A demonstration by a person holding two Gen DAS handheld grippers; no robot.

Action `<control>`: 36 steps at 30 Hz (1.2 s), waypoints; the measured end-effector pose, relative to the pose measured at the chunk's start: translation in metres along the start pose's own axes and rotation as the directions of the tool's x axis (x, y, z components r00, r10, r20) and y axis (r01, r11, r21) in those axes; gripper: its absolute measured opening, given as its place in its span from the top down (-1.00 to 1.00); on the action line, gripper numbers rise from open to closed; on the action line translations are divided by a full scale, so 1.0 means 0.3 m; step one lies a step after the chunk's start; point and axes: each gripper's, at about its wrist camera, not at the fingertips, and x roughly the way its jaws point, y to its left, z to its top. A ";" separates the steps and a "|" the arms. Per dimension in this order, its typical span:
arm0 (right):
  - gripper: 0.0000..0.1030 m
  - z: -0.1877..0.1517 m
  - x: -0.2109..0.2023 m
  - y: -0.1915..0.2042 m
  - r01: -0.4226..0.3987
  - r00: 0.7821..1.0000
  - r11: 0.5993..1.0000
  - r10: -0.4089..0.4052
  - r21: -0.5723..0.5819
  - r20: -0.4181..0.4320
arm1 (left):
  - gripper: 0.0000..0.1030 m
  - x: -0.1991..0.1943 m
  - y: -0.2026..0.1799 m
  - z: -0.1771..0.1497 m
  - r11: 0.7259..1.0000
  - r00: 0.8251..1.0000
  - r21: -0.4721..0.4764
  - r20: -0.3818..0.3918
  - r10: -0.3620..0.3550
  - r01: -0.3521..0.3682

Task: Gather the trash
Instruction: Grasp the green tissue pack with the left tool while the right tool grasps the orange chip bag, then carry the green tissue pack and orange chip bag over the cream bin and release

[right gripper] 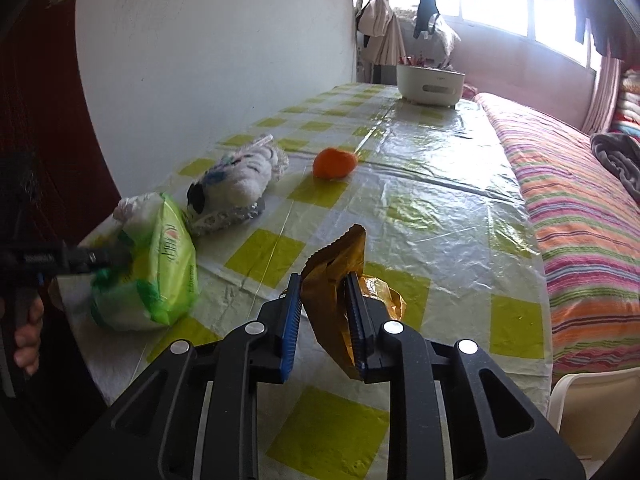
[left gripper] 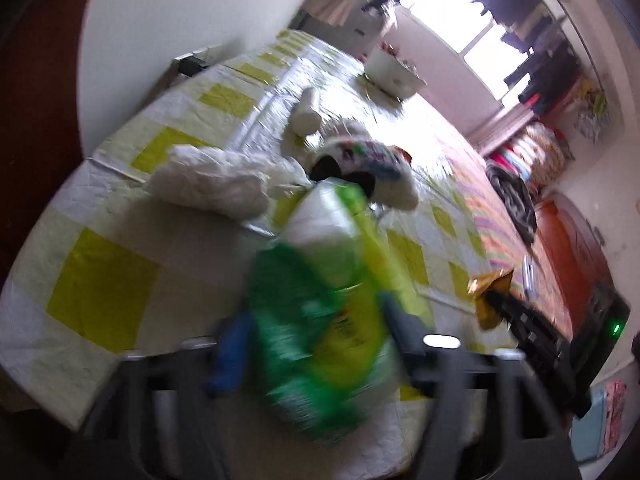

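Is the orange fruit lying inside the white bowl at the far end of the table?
No, the orange fruit lies alone on the checked tablecloth, apart from the white bowl.

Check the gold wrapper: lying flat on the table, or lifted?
Cannot tell whether it is lifted. The gold wrapper stands crumpled and upright, clamped in the right tool; its lower end hides behind the tool, so table contact is unclear.

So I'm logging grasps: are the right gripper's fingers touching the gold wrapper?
Touching. The right wrist view shows the right gripper with both fingers pressed against the crumpled gold wrapper, no gap.
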 end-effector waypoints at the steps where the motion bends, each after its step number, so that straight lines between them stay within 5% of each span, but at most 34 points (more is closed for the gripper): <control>1: 0.58 0.002 -0.007 -0.008 -0.001 1.000 1.000 0.001 0.010 0.007 | 0.37 0.016 -0.002 -0.007 1.000 1.000 -0.001 -0.024 -0.019 0.019; 10: 0.58 0.014 -0.084 -0.037 -0.008 0.995 0.998 0.002 0.059 0.097 | 0.75 0.010 -0.077 -0.030 0.995 0.997 0.070 0.007 -0.075 0.074; 36: 0.58 -0.020 -0.225 -0.165 0.056 0.978 0.990 -0.081 0.133 0.192 | 0.77 0.024 -0.369 -0.067 0.953 0.980 0.233 -0.007 -0.200 0.196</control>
